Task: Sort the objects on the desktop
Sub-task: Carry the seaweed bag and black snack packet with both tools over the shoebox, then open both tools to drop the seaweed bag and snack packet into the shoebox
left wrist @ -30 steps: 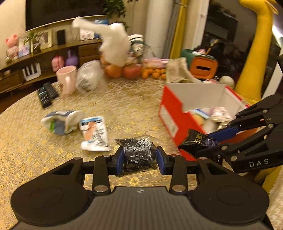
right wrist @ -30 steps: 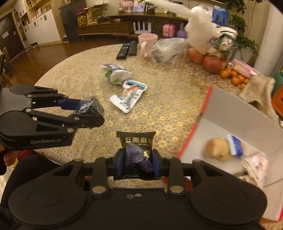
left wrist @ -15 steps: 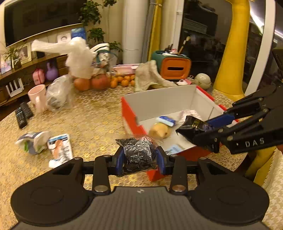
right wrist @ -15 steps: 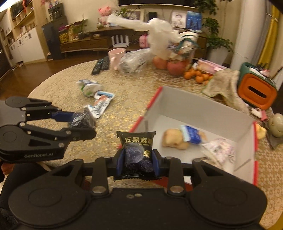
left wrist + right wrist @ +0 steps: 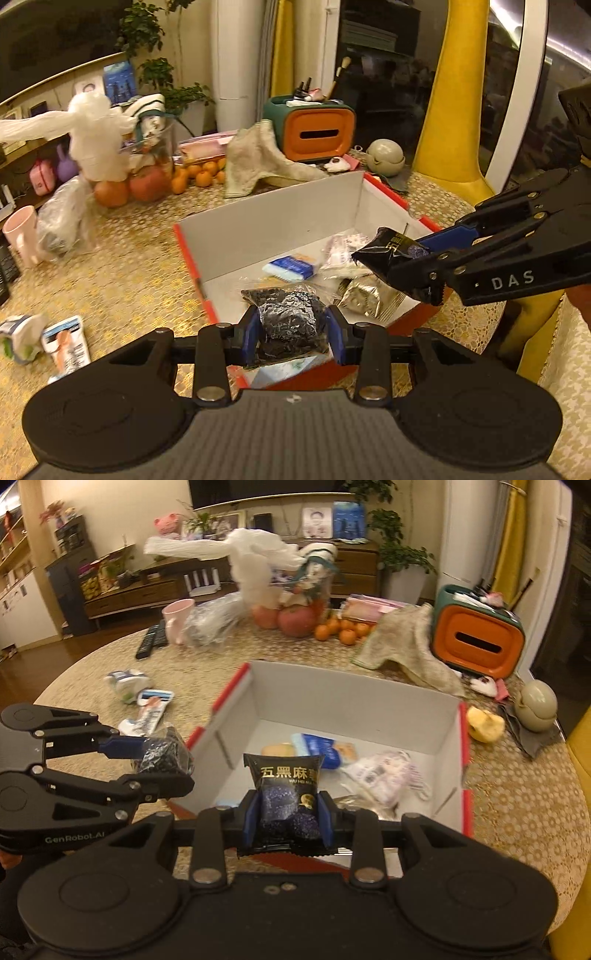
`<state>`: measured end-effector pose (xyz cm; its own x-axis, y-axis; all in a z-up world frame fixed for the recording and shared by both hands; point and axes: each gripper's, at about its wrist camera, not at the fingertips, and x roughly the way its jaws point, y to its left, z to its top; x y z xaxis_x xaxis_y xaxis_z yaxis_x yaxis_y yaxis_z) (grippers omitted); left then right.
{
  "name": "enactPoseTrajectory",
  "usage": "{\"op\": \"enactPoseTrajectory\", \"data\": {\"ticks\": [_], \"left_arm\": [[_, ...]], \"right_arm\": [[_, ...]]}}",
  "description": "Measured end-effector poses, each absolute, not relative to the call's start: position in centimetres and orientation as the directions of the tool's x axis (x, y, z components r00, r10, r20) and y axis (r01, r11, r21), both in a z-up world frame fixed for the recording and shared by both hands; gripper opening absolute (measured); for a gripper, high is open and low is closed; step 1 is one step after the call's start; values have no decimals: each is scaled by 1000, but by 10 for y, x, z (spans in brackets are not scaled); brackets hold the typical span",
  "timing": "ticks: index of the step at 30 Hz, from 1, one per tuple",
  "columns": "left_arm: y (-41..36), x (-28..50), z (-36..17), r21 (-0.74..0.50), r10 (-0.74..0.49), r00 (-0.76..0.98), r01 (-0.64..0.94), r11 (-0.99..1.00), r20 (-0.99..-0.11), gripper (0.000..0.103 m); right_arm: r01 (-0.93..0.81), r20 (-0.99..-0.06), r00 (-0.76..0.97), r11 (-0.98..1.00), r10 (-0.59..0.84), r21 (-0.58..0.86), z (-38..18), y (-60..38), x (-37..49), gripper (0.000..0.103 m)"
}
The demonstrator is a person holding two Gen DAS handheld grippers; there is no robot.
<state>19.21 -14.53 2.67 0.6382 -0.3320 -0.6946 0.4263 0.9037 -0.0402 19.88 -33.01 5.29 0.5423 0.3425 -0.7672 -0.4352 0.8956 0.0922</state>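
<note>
Gripping a crinkled clear-plastic bag of black dried stuff [image 5: 290,319], my left gripper [image 5: 291,328] has its blue pads pressed against both sides of the bag, which hangs over the near left corner of the red cardboard box with the grey-white inside [image 5: 266,225]. From the right wrist view the same bag [image 5: 162,755] sits at that box's [image 5: 354,690] left wall, about level with the red rim.

My right gripper [image 5: 286,818] is clamped on a glossy black snack packet with white Chinese characters and dark purple balls printed on it [image 5: 284,790]; the packet stands upright between the pads, over the near edge of the box. In the left wrist view that gripper [image 5: 413,258] comes in from the right, and the packet [image 5: 391,249] pokes out above the box interior.

Inside the box lie a blue-and-white wrapped bar [image 5: 317,749], a pale round bun-like item [image 5: 279,749] just left of it, a white-and-lilac crumpled packet [image 5: 384,775] and a shiny silver foil pouch [image 5: 364,297] (only its edge shows from the right wrist).

On the gold lace-patterned tablecloth [image 5: 524,805] left of the box, two small white-and-blue pouches [image 5: 147,705] lie close together. Further back stand a pink mug [image 5: 177,618], a crumpled clear plastic bag [image 5: 210,622], black remote controls [image 5: 149,642], red apples [image 5: 297,620], small oranges [image 5: 341,631], a beige towel [image 5: 406,642] and an orange-and-green tissue box [image 5: 478,638].
</note>
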Motion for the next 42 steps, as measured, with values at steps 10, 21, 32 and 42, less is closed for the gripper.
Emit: {"op": "enactPoseTrajectory", "data": {"ticks": [10,21,32,42], "left_arm": [[-174,225,7,-40,-326,588,445,895,-740,37],[-196,265,-20,-56,-318,502,468,882,-805,37],[-213,284,-44,-53,-305,423,511,858,-854,37],[-212,282,-53,-50,-290,422,493,868,-859,58]], "right_arm": [[-375,-784,538,921,310,107,32,-359,222,31],[-305,-825,513,949,236,82,0,-382,246,32],[-306,-845,489,950,218,68,-19,-378,254,32],[-315,-849,483,947,214,60,-21,-375,255,37]]}}
